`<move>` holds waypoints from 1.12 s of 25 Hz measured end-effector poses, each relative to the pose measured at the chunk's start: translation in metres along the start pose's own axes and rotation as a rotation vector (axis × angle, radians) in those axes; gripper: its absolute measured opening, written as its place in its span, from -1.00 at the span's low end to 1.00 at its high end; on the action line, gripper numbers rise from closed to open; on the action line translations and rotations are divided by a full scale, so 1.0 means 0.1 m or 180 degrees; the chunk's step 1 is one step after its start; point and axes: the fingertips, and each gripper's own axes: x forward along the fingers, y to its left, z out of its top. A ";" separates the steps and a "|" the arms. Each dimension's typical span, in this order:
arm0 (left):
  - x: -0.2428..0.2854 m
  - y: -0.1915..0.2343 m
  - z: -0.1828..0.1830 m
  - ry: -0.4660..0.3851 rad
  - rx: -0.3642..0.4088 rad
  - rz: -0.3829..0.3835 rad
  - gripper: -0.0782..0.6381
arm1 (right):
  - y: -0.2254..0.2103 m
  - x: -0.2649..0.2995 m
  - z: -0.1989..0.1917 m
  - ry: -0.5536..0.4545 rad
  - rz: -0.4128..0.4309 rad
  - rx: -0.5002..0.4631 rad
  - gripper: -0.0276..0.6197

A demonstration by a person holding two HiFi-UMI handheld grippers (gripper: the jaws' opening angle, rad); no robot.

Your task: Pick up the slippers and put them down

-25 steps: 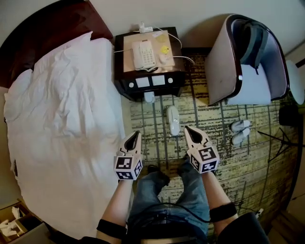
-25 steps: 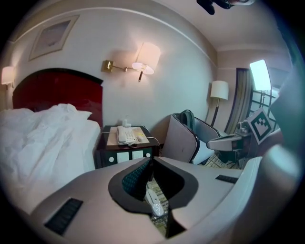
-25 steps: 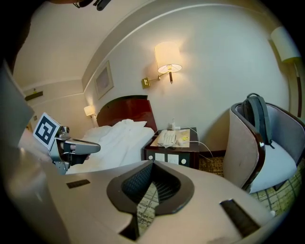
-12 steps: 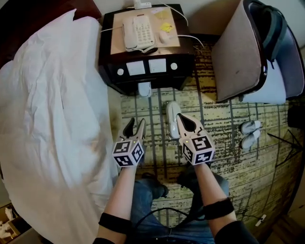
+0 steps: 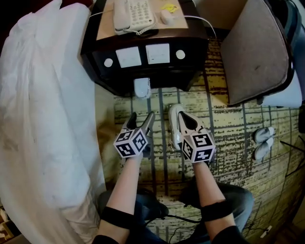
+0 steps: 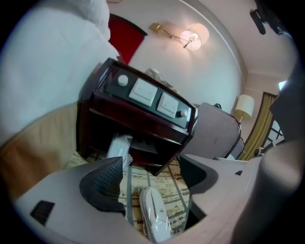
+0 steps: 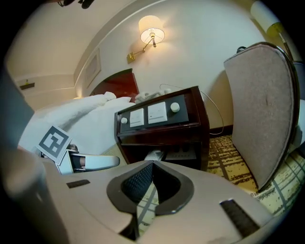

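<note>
A white wrapped slipper [image 5: 174,127] lies on the patterned carpet in front of the nightstand. My right gripper [image 5: 181,116] hangs over it, jaws shut and empty, and covers its right side. In the left gripper view the same slipper [image 6: 155,218] shows on the floor through the gap between the jaws. My left gripper [image 5: 140,119] is just left of the slipper. Its jaws have just been opening and stand apart, pressing on nothing. A second wrapped slipper [image 5: 142,88] leans under the nightstand.
The dark nightstand [image 5: 143,71] with a telephone [image 5: 133,14] stands just ahead. The bed with its white duvet [image 5: 43,119] fills the left. An upholstered chair [image 5: 257,52] is at the right, with another pair of slippers [image 5: 263,141] on the carpet beside it.
Both grippers have dropped towards the carpet and come nearer the nightstand. The left jaws went from shut to apart. The right gripper now overlaps the slipper.
</note>
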 end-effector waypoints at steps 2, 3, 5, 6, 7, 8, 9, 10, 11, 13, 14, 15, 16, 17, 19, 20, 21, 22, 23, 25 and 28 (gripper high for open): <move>0.28 0.17 -0.14 -0.0029 -0.0061 0.0021 0.33 | -0.08 0.18 -0.15 -0.0047 -0.0001 -0.0013 -0.90; 0.41 0.25 -0.20 -0.0049 -0.0079 0.0030 0.34 | -0.11 0.26 -0.23 -0.0072 0.0003 -0.0014 -0.89; 0.64 0.38 -0.32 -0.0088 -0.0114 0.0039 0.35 | -0.19 0.41 -0.37 -0.0115 0.0006 -0.0014 -0.89; 0.75 0.44 -0.37 -0.0107 -0.0132 0.0049 0.36 | -0.23 0.48 -0.43 -0.0133 0.0005 -0.0009 -0.90; 0.84 0.51 -0.42 -0.0121 -0.0150 0.0068 0.36 | -0.26 0.55 -0.49 -0.0149 0.0004 0.0004 -0.90; 0.93 0.58 -0.47 -0.0132 -0.0173 0.0091 0.37 | -0.29 0.62 -0.54 -0.0166 0.0002 0.0018 -0.90; 1.00 0.66 -0.51 -0.0143 -0.0210 0.0109 0.38 | -0.30 0.68 -0.58 -0.0184 0.0002 0.0028 -0.90; 1.07 0.74 -0.55 -0.0157 -0.0269 0.0121 0.38 | -0.31 0.73 -0.61 -0.0204 0.0005 0.0032 -0.90; 1.13 0.82 -0.59 -0.0174 -0.0351 0.0130 0.38 | -0.31 0.77 -0.64 -0.0226 0.0012 0.0034 -0.90; 1.23 0.97 -0.65 -0.0212 -0.0582 0.0146 0.38 | -0.30 0.83 -0.67 -0.0258 0.0025 0.0038 -0.89; 1.28 1.04 -0.68 -0.0237 -0.0727 0.0141 0.38 | -0.30 0.85 -0.69 -0.0266 0.0029 0.0042 -0.90; 1.32 1.10 -0.70 -0.0271 -0.0878 0.0125 0.38 | -0.30 0.87 -0.72 -0.0269 0.0030 0.0043 -0.90; 1.37 1.16 -0.70 -0.0310 -0.1025 0.0103 0.38 | -0.29 0.89 -0.74 -0.0271 0.0030 0.0040 -0.90; 1.41 1.22 -0.70 -0.0350 -0.1163 0.0082 0.38 | -0.29 0.90 -0.75 -0.0276 0.0028 0.0033 -0.90; 1.50 1.32 -0.70 -0.0418 -0.1425 0.0033 0.38 | -0.29 0.92 -0.76 -0.0294 0.0018 0.0015 -0.90; 1.54 1.37 -0.70 -0.0449 -0.1554 0.0003 0.38 | -0.30 0.93 -0.77 -0.0301 0.0010 0.0009 -0.90; 1.59 1.41 -0.70 -0.0481 -0.1676 -0.0028 0.38 | -0.31 0.93 -0.77 -0.0307 0.0002 0.0004 -0.90; 1.63 1.45 -0.70 -0.0513 -0.1786 -0.0059 0.38 | -0.32 0.93 -0.77 -0.0313 -0.0006 -0.0001 -0.90; 1.67 1.48 -0.70 -0.0544 -0.1883 -0.0089 0.38 | -0.32 0.93 -0.77 -0.0321 -0.0015 -0.0005 -0.90; 1.74 1.53 -0.68 -0.0607 -0.2055 -0.0150 0.38 | -0.33 0.92 -0.76 -0.0339 -0.0030 -0.0012 -0.90; 1.82 1.59 -0.62 -0.0715 -0.2304 -0.0249 0.38 | -0.33 0.90 -0.74 -0.0353 -0.0031 -0.0036 -0.90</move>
